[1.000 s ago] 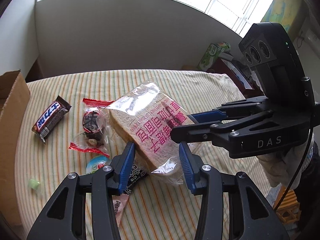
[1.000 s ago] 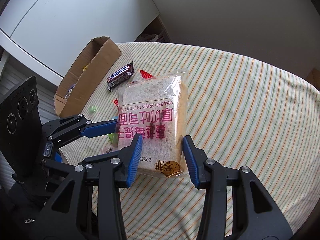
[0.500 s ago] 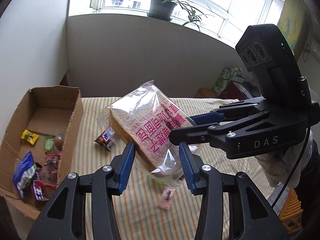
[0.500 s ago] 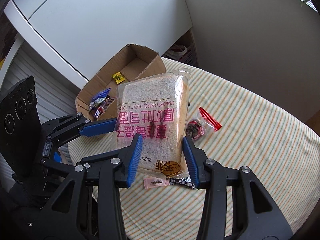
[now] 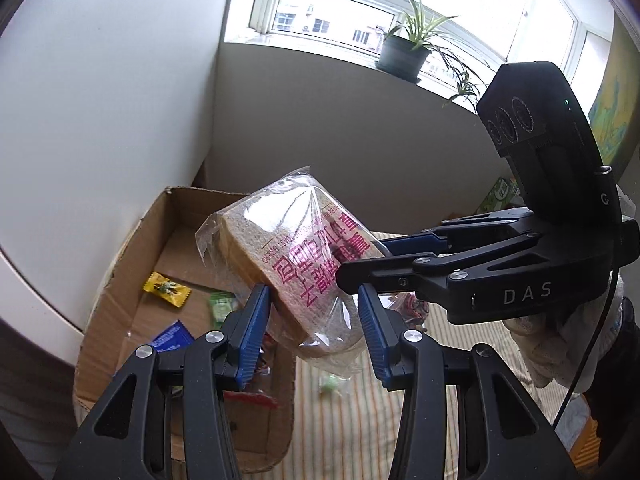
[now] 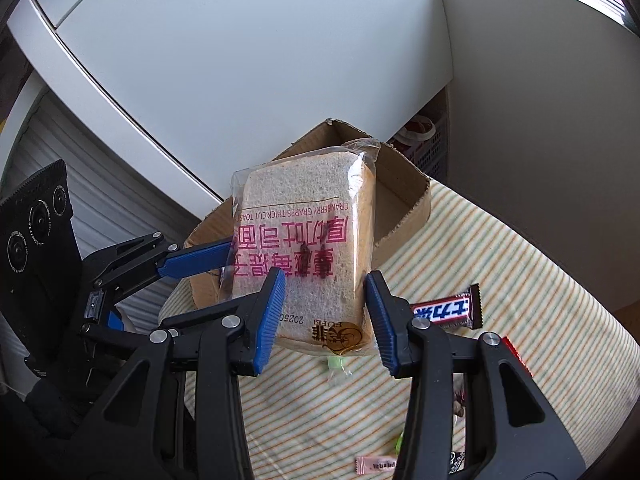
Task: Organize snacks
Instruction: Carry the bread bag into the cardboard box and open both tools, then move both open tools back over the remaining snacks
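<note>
Raised since the earlier frame, the bread bag (image 6: 308,256) now hangs above the cardboard box (image 5: 132,280) rather than the striped tablecloth (image 6: 500,264). Right gripper (image 6: 325,318) and left gripper (image 5: 313,330) both clench it, pads pressed to its sides. At 4 o'clock in the right wrist view lies a chocolate bar (image 6: 446,312).

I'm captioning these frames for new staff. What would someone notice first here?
First, the bagged cranberry toast with pink lettering, held in mid-air between both grippers: the right gripper shut on its lower end, the left gripper shut on it from the side. Next, behind it, the open cardboard box on the striped tablecloth, already holding small snacks. A Snickers bar lies on the cloth.
</note>
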`<state>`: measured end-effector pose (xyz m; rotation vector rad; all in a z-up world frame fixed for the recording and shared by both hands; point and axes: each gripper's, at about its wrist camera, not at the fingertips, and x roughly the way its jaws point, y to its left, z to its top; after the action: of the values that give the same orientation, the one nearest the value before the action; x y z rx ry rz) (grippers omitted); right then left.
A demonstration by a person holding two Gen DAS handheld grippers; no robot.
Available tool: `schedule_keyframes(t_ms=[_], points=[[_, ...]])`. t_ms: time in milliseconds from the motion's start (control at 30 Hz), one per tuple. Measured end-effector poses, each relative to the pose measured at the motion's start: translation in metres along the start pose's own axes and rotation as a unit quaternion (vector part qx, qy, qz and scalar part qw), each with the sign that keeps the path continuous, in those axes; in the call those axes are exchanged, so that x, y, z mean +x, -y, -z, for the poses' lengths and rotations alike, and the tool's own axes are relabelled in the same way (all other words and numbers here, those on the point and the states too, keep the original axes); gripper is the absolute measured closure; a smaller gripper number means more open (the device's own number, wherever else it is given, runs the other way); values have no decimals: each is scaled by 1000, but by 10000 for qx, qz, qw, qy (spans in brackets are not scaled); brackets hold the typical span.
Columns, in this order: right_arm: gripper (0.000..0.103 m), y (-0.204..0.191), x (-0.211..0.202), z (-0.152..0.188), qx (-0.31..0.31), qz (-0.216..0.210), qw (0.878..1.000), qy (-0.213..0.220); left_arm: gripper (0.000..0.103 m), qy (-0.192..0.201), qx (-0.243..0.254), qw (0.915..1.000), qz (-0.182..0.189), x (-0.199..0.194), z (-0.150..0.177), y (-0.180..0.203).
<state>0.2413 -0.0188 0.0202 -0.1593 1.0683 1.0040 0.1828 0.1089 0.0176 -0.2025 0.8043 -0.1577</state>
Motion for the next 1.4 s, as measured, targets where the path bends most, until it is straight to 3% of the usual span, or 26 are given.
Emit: schedule_keyframes(t_ms=[400, 733, 933, 1067, 1400], points=[[59, -2, 51, -32, -99, -59, 9997, -231, 60, -128, -332, 9991, -233, 20, -8, -52], [62, -4, 67, -41, -255, 247, 9990, -257, 65, -177, -391, 9986, -295, 29, -8, -56], [60, -5, 48, -34, -267, 392, 9988, -153, 65, -52, -360, 9989, -306, 10, -3, -48], [39, -3, 24, -22, -216, 539, 9983, 48, 65, 36, -333, 9991, -257, -5, 2, -41], [38, 6, -39, 31, -119, 904, 9948, 454, 65, 54, -96, 9999, -14, -26, 23, 1]])
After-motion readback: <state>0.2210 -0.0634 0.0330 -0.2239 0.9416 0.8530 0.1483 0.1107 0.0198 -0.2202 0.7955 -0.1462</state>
